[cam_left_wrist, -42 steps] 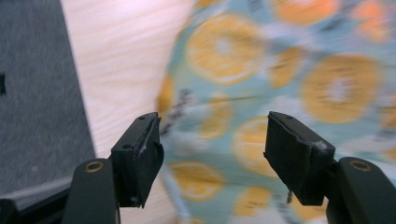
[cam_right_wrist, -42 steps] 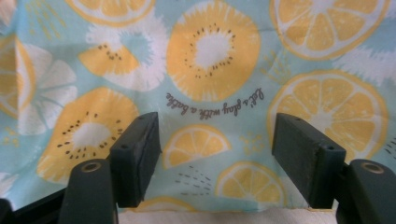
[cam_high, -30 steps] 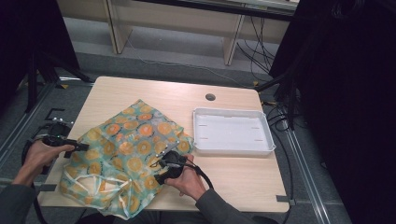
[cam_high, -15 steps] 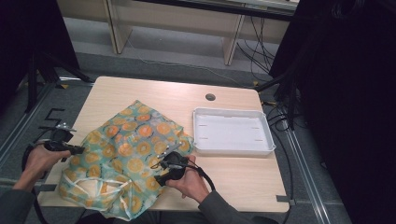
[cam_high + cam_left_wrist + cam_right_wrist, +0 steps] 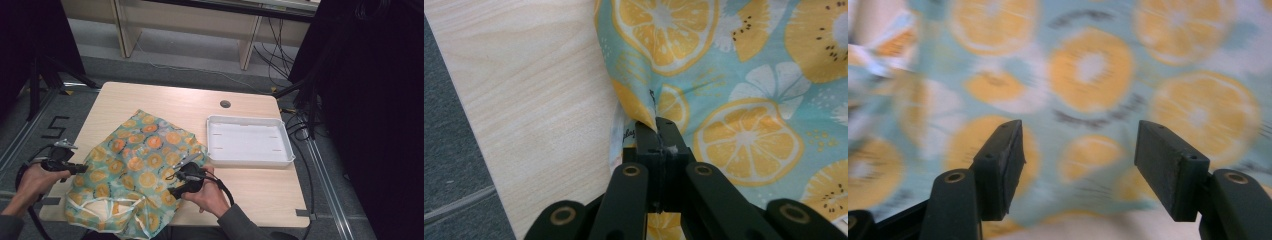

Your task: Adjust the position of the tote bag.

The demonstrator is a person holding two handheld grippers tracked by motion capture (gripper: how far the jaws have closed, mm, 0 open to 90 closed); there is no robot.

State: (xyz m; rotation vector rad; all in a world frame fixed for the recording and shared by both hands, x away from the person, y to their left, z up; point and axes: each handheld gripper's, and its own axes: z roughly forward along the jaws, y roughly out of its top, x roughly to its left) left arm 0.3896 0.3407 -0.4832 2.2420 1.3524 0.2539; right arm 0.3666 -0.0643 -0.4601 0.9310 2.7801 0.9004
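On your counter [image 5: 150,100] you have 1 white tray [image 5: 249,141] at the right, with a round hole [image 5: 225,104] in the wood just behind it. Cables [image 5: 295,125] trail over the floor [image 5: 190,50] beyond.

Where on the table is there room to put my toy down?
Bare wood lies along the far edge of the table, behind the fruit-print cloth, and in front of the white tray. The near left side is crowded by the cloth and both grippers.

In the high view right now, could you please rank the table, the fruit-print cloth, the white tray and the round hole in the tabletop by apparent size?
1. table
2. fruit-print cloth
3. white tray
4. round hole
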